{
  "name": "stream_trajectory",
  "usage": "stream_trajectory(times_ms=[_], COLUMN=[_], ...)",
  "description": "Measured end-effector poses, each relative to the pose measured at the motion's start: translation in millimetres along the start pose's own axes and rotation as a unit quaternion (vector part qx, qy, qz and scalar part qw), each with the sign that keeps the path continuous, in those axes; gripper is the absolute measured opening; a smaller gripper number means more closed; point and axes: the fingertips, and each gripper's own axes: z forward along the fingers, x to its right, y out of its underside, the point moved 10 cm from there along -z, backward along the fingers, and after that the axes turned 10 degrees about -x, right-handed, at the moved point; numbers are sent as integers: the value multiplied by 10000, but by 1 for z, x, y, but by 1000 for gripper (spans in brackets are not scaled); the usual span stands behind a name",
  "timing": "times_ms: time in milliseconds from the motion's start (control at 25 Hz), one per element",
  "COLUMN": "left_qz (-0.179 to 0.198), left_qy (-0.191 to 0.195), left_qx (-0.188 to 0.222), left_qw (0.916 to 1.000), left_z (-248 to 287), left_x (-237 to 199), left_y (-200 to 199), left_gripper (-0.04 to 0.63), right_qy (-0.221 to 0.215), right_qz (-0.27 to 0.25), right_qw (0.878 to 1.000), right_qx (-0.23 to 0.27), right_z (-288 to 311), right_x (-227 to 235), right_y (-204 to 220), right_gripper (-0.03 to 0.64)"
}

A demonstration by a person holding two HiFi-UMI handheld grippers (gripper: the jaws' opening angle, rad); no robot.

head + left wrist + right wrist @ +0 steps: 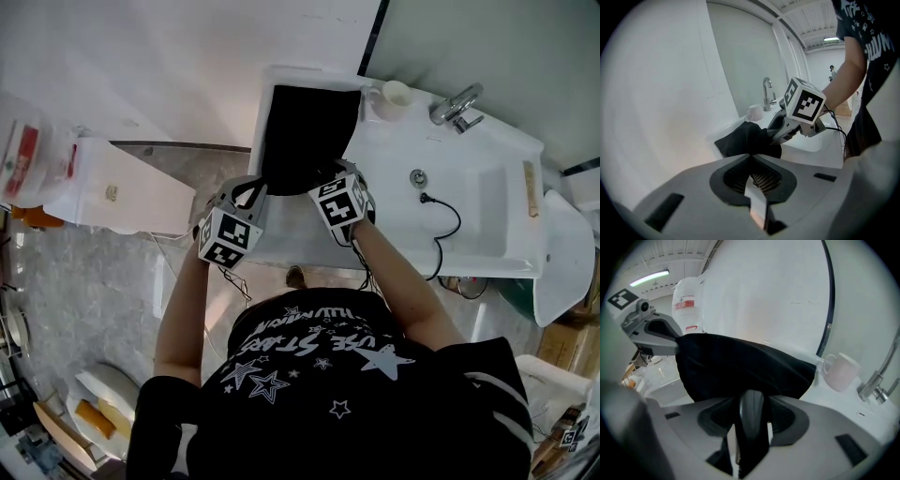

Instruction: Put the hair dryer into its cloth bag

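- At a washroom table (pixel 375 141), left of the basin (pixel 487 202): black cloth bag (pixel 309 127) lying flat, mouth toward the person.
- Left tool (pixel 255 192) pinched nearly shut, seemingly on the bag's near rim, holding the mouth up.
- Right tool (pixel 333 178) spread wide around the hair dryer (pixel 751 420), dark and rounded between the jaws, far end lost in the cloth.
- Judged mid-insertion: body partly in, not yet seated.
- Best done by holding the rim lifted and taut on the left while pushing straight along the bag's length on the right, low to the table.
- Worth easing rather than ramming: soft cloth likely to bunch ahead of the dryer and slide toward the mug (pixel 394 96) at the far corner.
- Worth minding the black cord (pixel 452 220), presumably the dryer's, trailing through the basin with its plug (pixel 424 198) near the drain. Likely to need gathering in before the mouth closes.
- Release on the right only once the handle sits past the rim.
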Motion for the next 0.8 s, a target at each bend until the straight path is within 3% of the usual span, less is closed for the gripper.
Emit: stream_trajectory(times_ms=[480, 600, 800], left_qz=[-504, -629, -704], left_qy=[-324, -450, -731], left_qx=[-218, -229, -184], left_qw=[9980, 9967, 9947], left_z=[4, 2, -5], left_x=[6, 8, 16], left_y=[1, -1, -7], left_gripper=[38, 81, 141], right_qy=[-118, -289, -419], right_qz=[137, 50, 198], right_qw=[9998, 9996, 9984], right_qx=[-34, 59, 313], right_z=[-5, -16, -42], right_x=[-2, -1, 6], right_y=[7, 13, 37], right_gripper=[212, 249, 247])
